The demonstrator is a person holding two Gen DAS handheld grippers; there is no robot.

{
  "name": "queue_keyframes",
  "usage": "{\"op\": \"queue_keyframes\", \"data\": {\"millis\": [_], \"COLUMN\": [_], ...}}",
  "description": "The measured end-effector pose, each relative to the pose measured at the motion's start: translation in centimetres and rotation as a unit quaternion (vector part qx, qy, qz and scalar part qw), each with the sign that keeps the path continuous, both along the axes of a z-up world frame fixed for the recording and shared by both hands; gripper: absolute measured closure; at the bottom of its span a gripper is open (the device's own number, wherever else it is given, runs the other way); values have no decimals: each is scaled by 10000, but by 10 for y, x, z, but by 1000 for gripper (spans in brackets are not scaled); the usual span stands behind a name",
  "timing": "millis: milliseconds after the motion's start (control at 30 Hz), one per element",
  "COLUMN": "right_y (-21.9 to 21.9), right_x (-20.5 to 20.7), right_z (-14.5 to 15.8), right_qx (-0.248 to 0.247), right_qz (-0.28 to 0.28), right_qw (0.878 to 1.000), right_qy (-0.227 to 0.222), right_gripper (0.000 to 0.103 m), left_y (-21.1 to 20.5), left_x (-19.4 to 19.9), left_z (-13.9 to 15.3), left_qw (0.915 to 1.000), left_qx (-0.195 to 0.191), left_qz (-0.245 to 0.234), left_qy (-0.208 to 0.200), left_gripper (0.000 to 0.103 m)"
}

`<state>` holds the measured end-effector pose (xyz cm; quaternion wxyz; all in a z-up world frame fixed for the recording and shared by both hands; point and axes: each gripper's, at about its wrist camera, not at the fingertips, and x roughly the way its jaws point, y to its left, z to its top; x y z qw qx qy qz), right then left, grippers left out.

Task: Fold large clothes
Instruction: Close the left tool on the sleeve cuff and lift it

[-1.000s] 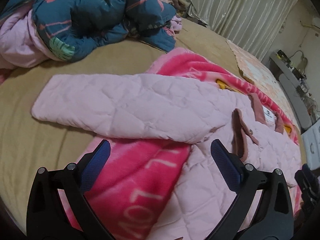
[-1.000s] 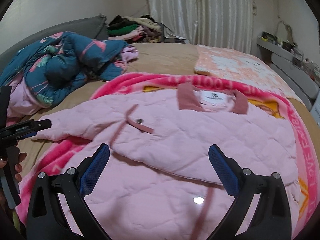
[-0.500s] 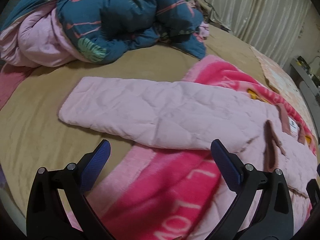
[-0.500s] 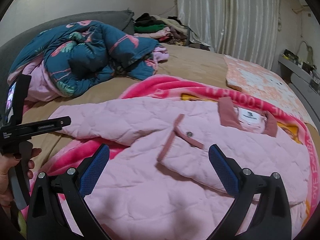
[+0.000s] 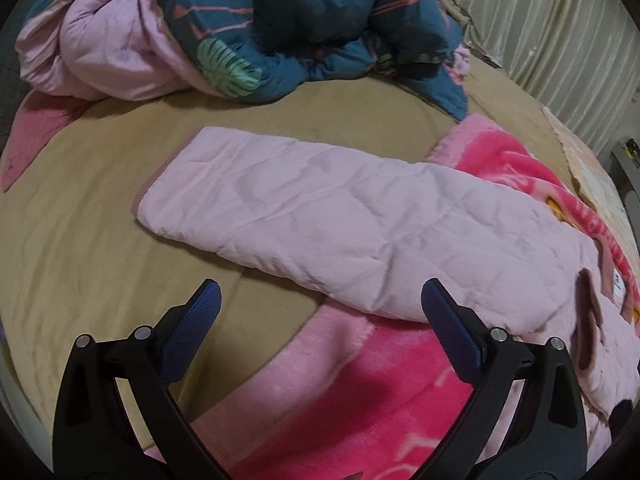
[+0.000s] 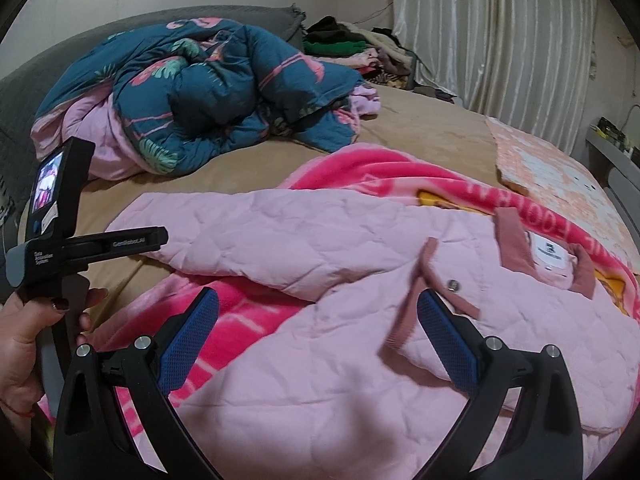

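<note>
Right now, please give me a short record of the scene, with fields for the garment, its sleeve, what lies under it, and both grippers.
garment: pink quilted jacket, lying flat, collar label showing
sleeve: sleeve stretched out over the tan bed sheet
under garment: bright pink blanket
left gripper: open, holds nothing, above the sleeve's near edge
right gripper: open, holds nothing, above the jacket front
also: teal duvet bunched behind

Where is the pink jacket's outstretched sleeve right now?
In the left wrist view the sleeve lies flat mid-frame across the tan sheet, cuff leftward, below the teal duvet.
</note>
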<state>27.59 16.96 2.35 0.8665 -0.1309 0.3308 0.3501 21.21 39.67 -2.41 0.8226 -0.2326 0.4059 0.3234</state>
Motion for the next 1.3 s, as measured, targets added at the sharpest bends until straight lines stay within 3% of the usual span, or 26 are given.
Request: {"op": "queue_keyframes", "data": {"millis": [267, 500, 633, 833, 867, 900, 933, 1033, 1100, 1300], "right_y": [16, 15, 8, -11, -14, -17, -21, -31, -39, -62], "right_x": [2, 8, 12, 23, 24, 26, 28, 31, 30, 28], "right_z": [-13, -23, -24, -26, -27, -28, -29, -31, -30, -20], "right_qx": [-48, -54, -44, -45, -42, -45, -44, -3, 62, 168], "right_qz": [129, 109, 71, -92, -124, -152, -188, -264, -290, -411], "right_qw": [9999, 9998, 9997, 9996, 9996, 9995, 9993, 9989, 9987, 9984], "right_qy": [89, 187, 215, 248, 260, 279, 307, 385, 414, 358], "right_gripper": [4, 4, 4, 4, 4, 4, 4, 4, 4, 4], "left_y": [20, 48, 66, 83, 84, 85, 86, 80, 73, 43], "left_x": [-2, -5, -13, -17, -18, -19, -20, -23, -19, -22], "left_z": [-19, -52, -69, -72, -71, -70, -68, -50, -28, 43], "left_qw": [9994, 9951, 9875, 9805, 9796, 9786, 9773, 9788, 9814, 9737], "left_qx": [-60, -623, -1140, -1282, -1285, -1281, -1298, -1011, -739, -475], "left_qz": [316, 748, 1038, 1268, 1285, 1283, 1247, 1185, 1017, 543], "left_qy": [143, 163, -328, -777, -863, -971, -1120, -1328, -1452, -2161], "left_gripper": [9, 9, 9, 9, 14, 39, 54, 87, 91, 93]}}
